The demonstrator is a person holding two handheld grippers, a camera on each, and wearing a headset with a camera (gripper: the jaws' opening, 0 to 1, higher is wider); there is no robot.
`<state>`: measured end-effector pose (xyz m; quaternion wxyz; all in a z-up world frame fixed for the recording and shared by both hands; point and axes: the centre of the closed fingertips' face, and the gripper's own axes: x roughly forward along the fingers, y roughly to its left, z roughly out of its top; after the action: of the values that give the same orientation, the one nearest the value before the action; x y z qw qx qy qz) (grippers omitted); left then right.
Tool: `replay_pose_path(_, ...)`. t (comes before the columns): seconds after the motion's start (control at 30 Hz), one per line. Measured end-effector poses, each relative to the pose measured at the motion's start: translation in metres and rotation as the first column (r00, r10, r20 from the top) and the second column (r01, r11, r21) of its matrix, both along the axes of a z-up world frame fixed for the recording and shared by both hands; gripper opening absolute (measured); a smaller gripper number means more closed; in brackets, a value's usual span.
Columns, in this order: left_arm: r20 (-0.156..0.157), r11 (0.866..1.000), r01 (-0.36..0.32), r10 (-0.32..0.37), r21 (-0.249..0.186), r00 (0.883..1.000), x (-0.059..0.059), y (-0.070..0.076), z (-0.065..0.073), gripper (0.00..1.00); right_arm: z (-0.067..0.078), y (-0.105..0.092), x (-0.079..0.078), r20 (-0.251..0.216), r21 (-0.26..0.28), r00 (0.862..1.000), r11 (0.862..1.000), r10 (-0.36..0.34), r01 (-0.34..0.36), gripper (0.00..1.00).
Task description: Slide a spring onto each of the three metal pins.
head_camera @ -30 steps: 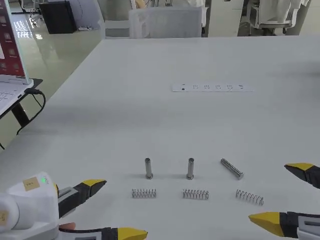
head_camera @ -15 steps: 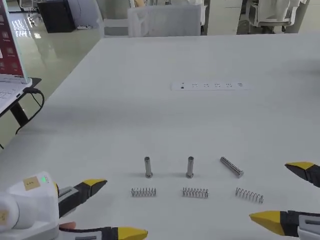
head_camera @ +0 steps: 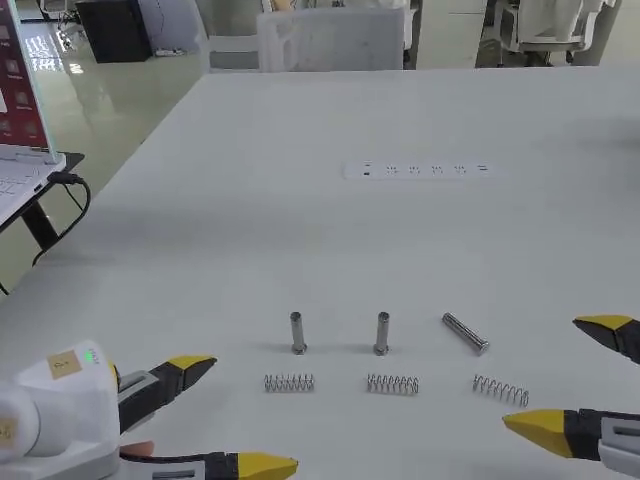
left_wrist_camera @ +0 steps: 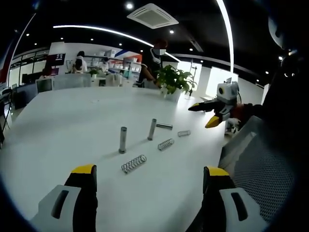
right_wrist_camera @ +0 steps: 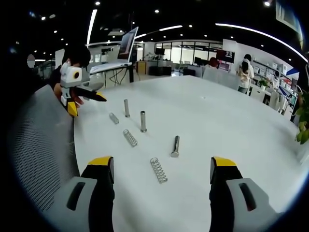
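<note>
While holding left gripper [head_camera: 245, 412] and right gripper [head_camera: 545, 372] agape, empty, pinch gently by one end the spring [head_camera: 289, 383] nearest the tabletop's [head_camera: 400, 240] left edge.

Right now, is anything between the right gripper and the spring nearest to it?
Nothing visible does. The right gripper is open, and only bare table separates it from the nearest spring. The pin lying on its side is beyond that spring, out of the path.
</note>
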<state>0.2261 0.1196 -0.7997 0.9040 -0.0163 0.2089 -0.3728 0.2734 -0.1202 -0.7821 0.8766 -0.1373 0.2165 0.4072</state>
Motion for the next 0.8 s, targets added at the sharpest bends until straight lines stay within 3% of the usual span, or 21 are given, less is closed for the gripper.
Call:
replay_pose_path(0.3,0.002,1.000,-0.002,0.002,-0.001,1.000,0.000,0.000,0.001,0.88,0.012,0.006,0.016,0.026,-0.008,1.000,1.000,0.010,-0.010,0.79)
replay_pose_path(0.8,0.002,1.000,-0.007,0.007,-0.001,1.000,0.001,0.001,0.001,0.88,0.013,0.021,0.048,0.027,-0.066,0.998,0.996,0.053,-0.051,0.72)
